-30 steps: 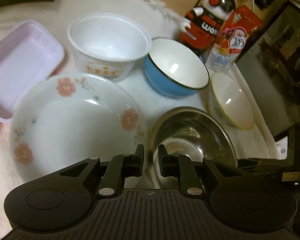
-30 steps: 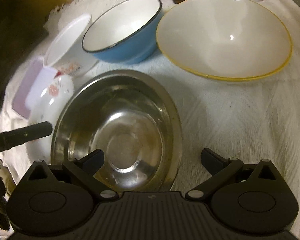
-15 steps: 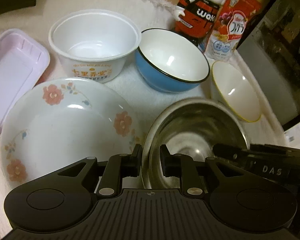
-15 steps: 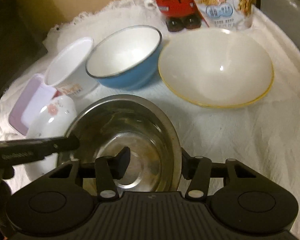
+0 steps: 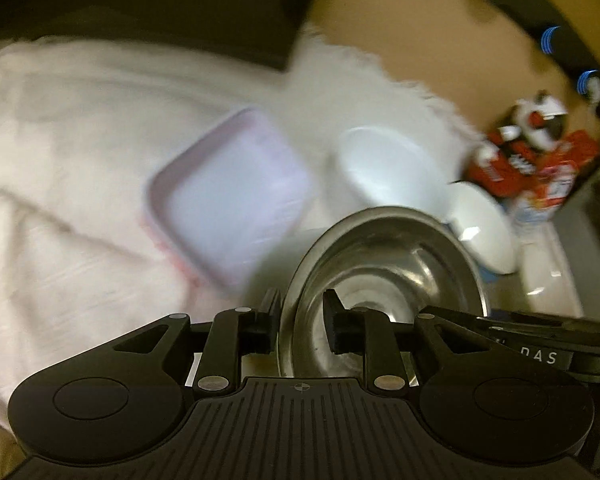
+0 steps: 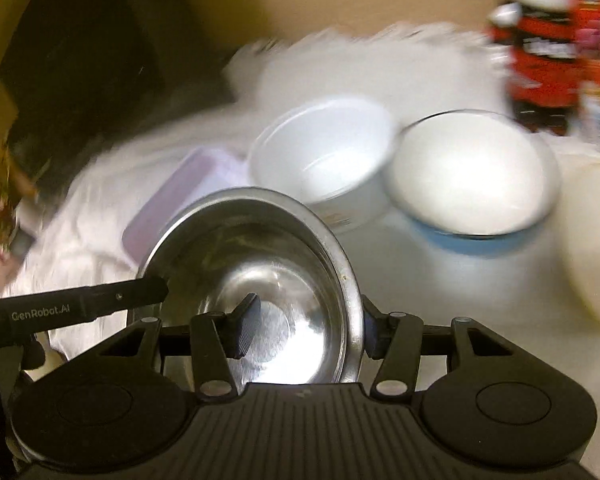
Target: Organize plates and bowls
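Both grippers carry the steel bowl (image 5: 380,264) (image 6: 260,248) above the white cloth. My left gripper (image 5: 300,320) straddles its left rim, one pad outside and one inside; its jaws are opening slightly with the rim still between them. My right gripper (image 6: 308,330) is shut on the right rim, one finger inside the bowl. Beyond it stand a white paper bowl (image 5: 384,164) (image 6: 324,160) and a blue bowl (image 6: 468,176). A cream bowl (image 6: 592,240) sits at the right edge. The flowered plate is out of sight. Both views are motion-blurred.
A lilac rectangular tray (image 5: 232,200) (image 6: 180,200) lies on the cloth (image 5: 60,160) left of the bowls. A red and white robot toy (image 5: 520,148) (image 6: 540,48) and a snack packet stand at the back right. Dark furniture lies beyond the cloth's far left edge.
The right gripper went from wide open to shut on the steel bowl's rim. Both grippers then swung left with the bowl, off the cloth. The flowered plate dropped out of view.
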Motion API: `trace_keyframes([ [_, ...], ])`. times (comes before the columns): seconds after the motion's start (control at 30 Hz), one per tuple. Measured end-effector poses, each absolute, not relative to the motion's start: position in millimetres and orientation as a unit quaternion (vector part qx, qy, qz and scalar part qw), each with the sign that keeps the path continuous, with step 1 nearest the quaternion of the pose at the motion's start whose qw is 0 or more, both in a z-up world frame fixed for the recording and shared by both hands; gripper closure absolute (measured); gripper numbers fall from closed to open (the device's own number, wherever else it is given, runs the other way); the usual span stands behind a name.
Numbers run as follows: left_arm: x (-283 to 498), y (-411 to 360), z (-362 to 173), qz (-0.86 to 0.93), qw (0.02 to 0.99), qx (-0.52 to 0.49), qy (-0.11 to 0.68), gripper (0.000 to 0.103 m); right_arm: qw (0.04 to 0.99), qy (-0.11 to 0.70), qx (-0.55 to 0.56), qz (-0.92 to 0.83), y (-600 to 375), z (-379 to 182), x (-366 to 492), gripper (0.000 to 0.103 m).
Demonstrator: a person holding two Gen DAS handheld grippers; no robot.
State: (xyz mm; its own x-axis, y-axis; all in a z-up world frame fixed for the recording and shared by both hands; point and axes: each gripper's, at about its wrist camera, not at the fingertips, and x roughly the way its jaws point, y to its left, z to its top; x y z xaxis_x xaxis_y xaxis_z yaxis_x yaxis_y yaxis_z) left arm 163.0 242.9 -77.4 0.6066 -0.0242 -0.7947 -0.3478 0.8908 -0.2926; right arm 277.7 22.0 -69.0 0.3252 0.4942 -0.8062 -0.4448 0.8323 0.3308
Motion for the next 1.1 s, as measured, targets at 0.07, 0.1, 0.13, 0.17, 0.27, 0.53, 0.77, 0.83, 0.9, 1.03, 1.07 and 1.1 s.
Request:
trace_keyframes([
  [0.07,163.4,248.2,-87.7,0.104,0.866,-0.208,0.443,0.079,0.805,0.511,0.003,0.301,41.6,-80.9,281.5,0.051],
  [0.1,163.9,250.5,-91.4,0.109,0.864,-0.209,0.445,0.083,0.802,0.515,-0.008,0.303,49.9,-87.4,283.7,0.051],
  [0.13,163.6,252.5,-93.1,0.113,0.865,-0.208,0.443,0.085,0.800,0.517,-0.017,0.304,55.8,-93.0,286.7,0.051],
  [0.17,163.7,253.8,-94.6,0.116,0.865,-0.207,0.443,0.085,0.801,0.515,-0.024,0.305,59.1,-96.1,286.9,0.051],
  [0.27,164.1,253.3,-96.4,0.121,0.866,-0.198,0.444,0.085,0.811,0.498,-0.050,0.302,66.5,-98.3,286.3,0.050],
  [0.53,157.5,259.7,-93.2,0.113,0.874,-0.194,0.431,0.069,0.834,0.463,-0.073,0.292,51.1,-85.6,273.4,0.047],
  [0.77,162.8,261.8,-102.0,0.083,0.868,-0.206,0.445,0.074,0.835,0.480,-0.060,0.263,38.0,-96.0,278.4,0.045],
  [0.83,168.1,262.9,-110.7,0.077,0.859,-0.215,0.459,0.074,0.830,0.494,-0.049,0.255,36.8,-103.0,283.3,0.045],
  [0.9,171.1,263.0,-118.4,0.080,0.854,-0.218,0.466,0.073,0.820,0.513,-0.031,0.253,35.8,-111.1,289.2,0.045],
  [1.03,174.3,259.2,-124.9,0.068,0.848,-0.243,0.466,0.070,0.790,0.555,0.014,0.261,34.5,-128.1,296.9,0.045],
  [1.07,175.1,257.7,-123.9,0.071,0.848,-0.237,0.468,0.070,0.782,0.562,0.026,0.266,34.5,-132.3,297.4,0.045],
  [1.1,175.6,256.4,-123.2,0.073,0.848,-0.233,0.471,0.070,0.785,0.558,0.029,0.268,34.4,-132.5,295.5,0.045],
])
